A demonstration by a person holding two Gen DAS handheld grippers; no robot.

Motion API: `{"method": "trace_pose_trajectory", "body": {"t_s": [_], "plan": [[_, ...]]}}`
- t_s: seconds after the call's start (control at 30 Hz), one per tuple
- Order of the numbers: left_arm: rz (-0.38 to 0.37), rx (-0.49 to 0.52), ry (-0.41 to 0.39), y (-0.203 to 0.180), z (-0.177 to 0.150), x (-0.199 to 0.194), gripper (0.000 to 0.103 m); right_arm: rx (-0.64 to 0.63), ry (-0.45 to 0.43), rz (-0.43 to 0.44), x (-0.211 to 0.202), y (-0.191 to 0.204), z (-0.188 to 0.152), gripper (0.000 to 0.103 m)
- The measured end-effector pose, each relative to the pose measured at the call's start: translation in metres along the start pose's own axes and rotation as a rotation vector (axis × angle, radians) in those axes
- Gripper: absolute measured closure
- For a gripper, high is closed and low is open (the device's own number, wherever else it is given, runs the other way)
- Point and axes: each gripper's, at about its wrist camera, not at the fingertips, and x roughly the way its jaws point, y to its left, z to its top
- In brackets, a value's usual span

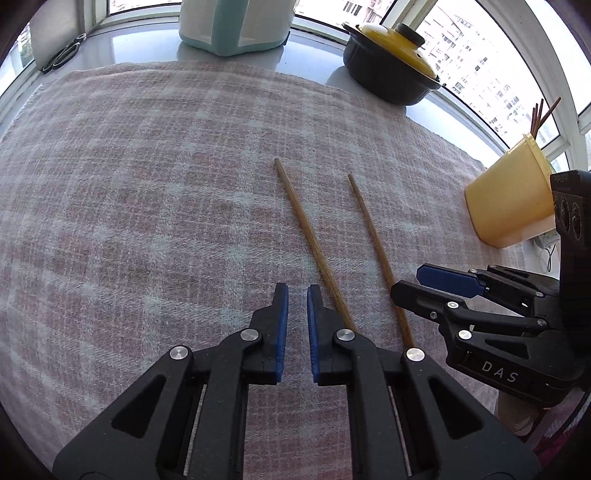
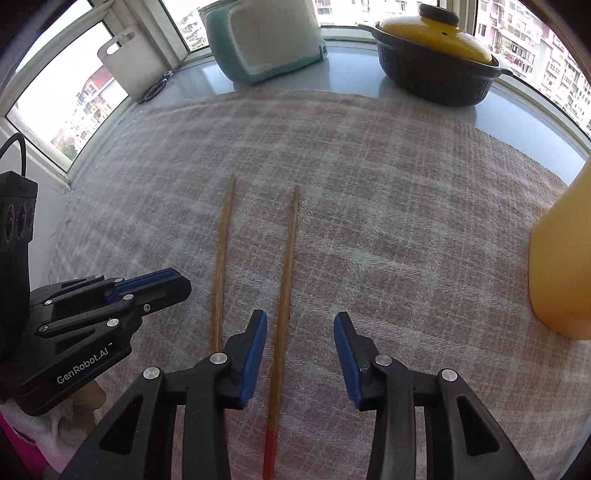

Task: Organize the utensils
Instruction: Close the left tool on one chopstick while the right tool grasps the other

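Observation:
Two wooden chopsticks lie almost parallel on the checked cloth point(image 1: 147, 192). In the right wrist view the right chopstick point(image 2: 286, 280), red at its near end, lies between the fingers of my right gripper point(image 2: 300, 325). That gripper is open and its blue pads stand clear of the stick. The left chopstick point(image 2: 221, 258) runs just outside its left finger. My left gripper point(image 1: 297, 295) is shut on nothing, with the left chopstick point(image 1: 314, 243) passing beside its right finger. A yellow cup point(image 1: 509, 199) holding several chopsticks stands at the right.
A dark pot with a yellow lid point(image 1: 391, 66) and a teal-and-white appliance point(image 1: 236, 26) stand on the grey sill beyond the cloth. Scissors point(image 1: 62, 55) lie at the far left by a white board point(image 2: 133, 62). Windows ring the sill.

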Motion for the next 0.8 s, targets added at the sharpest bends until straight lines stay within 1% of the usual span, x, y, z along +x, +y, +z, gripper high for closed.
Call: {"method": "trace_pose_trajectory", "body": {"t_s": [0.03, 0.1, 0.13, 0.2, 0.33, 0.37, 0.47, 0.63, 0.73, 0.77, 0.8], "plan": [[-0.002, -0.003, 0.000, 0.000, 0.000, 0.000, 0.093, -0.008, 0.008, -0.007, 0.003, 0.002, 0.001, 0.067], [-0.003, -0.013, -0.001, 0.002, 0.001, 0.000, 0.076, -0.026, 0.022, -0.021, 0.008, 0.006, 0.001, 0.068], [-0.006, -0.018, -0.001, 0.003, 0.000, -0.001, 0.074, -0.037, 0.023, -0.031, 0.009, 0.008, 0.001, 0.070], [-0.009, -0.023, 0.003, 0.002, 0.000, 0.001, 0.074, -0.063, 0.029, -0.066, 0.010, 0.010, 0.002, 0.077], [-0.004, -0.017, -0.001, -0.006, 0.001, 0.003, 0.074, -0.058, 0.054, -0.080, 0.010, 0.002, 0.005, 0.097], [-0.002, -0.014, 0.001, -0.009, 0.001, 0.005, 0.074, -0.057, 0.057, -0.083, 0.010, -0.001, 0.006, 0.098], [0.004, -0.006, 0.001, -0.017, 0.002, 0.010, 0.074, -0.061, 0.063, -0.107, 0.008, -0.009, 0.005, 0.098], [0.041, 0.001, 0.013, -0.029, 0.004, 0.021, 0.074, -0.047, 0.071, -0.122, 0.002, -0.027, 0.003, 0.098], [0.074, 0.013, -0.005, -0.036, 0.008, 0.025, 0.074, -0.045, 0.073, -0.119, -0.002, -0.037, 0.001, 0.097], [0.087, 0.016, -0.013, -0.038, 0.009, 0.026, 0.075, -0.045, 0.075, -0.101, -0.002, -0.039, 0.001, 0.090], [0.105, 0.025, -0.022, -0.041, 0.010, 0.027, 0.082, -0.044, 0.078, -0.092, -0.002, -0.041, 0.001, 0.086]]}}
